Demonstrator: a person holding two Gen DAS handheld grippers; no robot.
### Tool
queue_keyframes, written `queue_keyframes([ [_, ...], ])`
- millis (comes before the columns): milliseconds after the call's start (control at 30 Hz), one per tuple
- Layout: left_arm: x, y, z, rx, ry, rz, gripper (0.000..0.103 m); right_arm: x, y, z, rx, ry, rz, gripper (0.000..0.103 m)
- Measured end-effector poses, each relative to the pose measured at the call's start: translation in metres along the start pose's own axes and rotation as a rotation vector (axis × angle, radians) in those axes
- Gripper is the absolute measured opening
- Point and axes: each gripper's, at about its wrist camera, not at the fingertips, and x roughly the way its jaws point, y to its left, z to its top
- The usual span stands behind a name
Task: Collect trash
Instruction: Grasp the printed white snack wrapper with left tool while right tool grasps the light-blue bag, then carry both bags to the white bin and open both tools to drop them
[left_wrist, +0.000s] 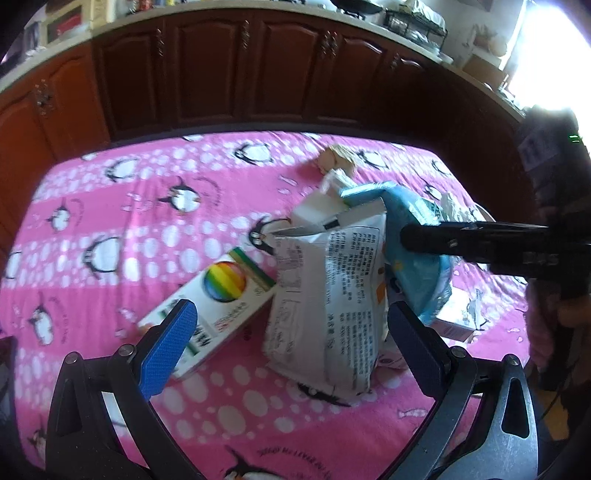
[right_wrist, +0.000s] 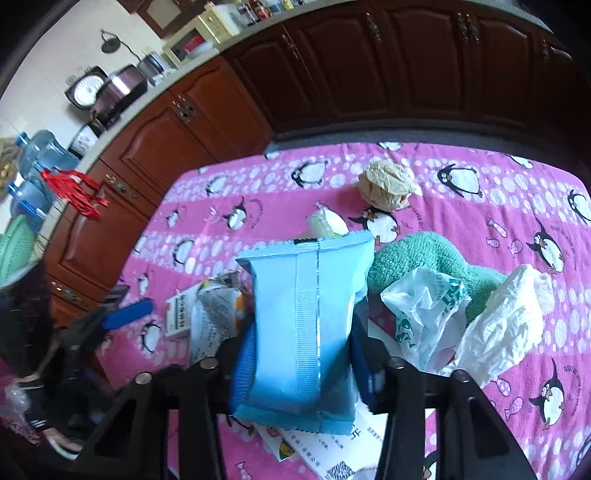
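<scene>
Nearest to us, the right tongs (right_wrist: 299, 365) have their blue pads pressed on both sides of the light-blue snack packet (right_wrist: 306, 317), which stands upright between them at the centre of the right wrist view. We judge it light, crinkly and slippery film, best pinched low across its flat body, away from the sealed top edge. The left tongs (left_wrist: 291, 332) stand wide, holding nothing, with the white printed pouch (left_wrist: 325, 306) leaning between the pads, untouched; it looks soft and light, so we would take it across its middle fold. At ten o'clock of that pouch lies the rainbow carton (left_wrist: 218, 306), stiffer and easy to grip by its edges. At three o'clock of the blue packet sit a thin plastic bag (right_wrist: 424, 314) and crumpled tissue (right_wrist: 506, 317) on the pink penguin tabletop (right_wrist: 480, 192). Farthest, at twelve o'clock, is a wadded brown paper ball (right_wrist: 388, 184).
</scene>
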Motion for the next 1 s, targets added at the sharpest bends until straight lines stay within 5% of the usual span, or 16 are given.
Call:
queue_keyframes([
  [100,0.013,-0.002,0.004,-0.005,0.018,-0.03,0.099,-0.019,-0.005,-0.003,0.003,-0.03,-0.005,0.042],
  [233,0.028,-0.004,0.006,-0.018,0.071,-0.1,0.051,-0.042,-0.012,-0.006,0.023,-0.073,0.01,0.042],
  [400,0.016,-0.004,0.009,-0.02,0.048,-0.094,0.017,-0.061,-0.016,-0.011,0.028,-0.11,0.013,0.042],
  [633,0.003,-0.008,0.005,0.015,0.055,-0.028,0.013,-0.071,-0.025,-0.018,0.043,-0.126,0.016,0.042],
  [1000,-0.04,-0.022,0.013,0.034,-0.051,-0.013,0.009,-0.099,-0.033,-0.025,0.044,-0.185,0.006,0.042],
])
